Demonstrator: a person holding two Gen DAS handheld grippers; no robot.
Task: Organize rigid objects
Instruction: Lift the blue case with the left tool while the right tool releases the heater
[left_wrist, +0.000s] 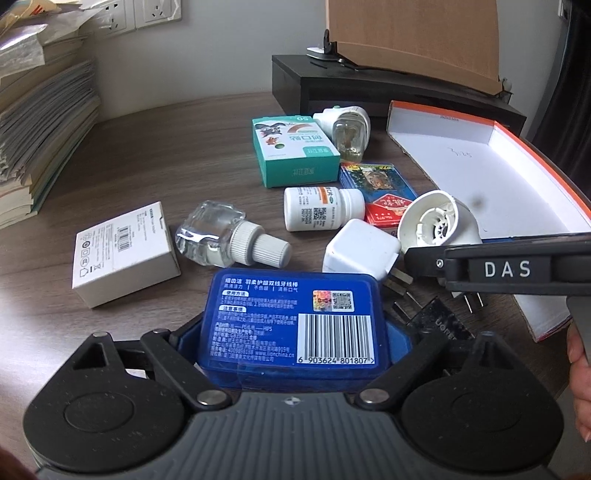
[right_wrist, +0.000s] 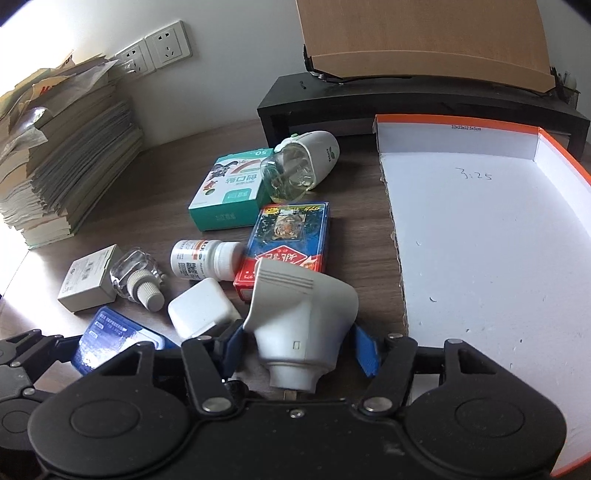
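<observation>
**Barely started: tray empty, both grippers loaded**

Left gripper clamps blue floss box; right gripper brackets white plug-in heater, contact unclear. Orange-rimmed tray at 2 o'clock holds nothing; pill bottle, card pack wait at 11–12.

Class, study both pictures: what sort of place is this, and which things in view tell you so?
Probably a home or office desk. A wood-grain desktop stands against a wall with power sockets, a tall stack of papers sits at one side, and a black monitor riser stands at the back.
</observation>
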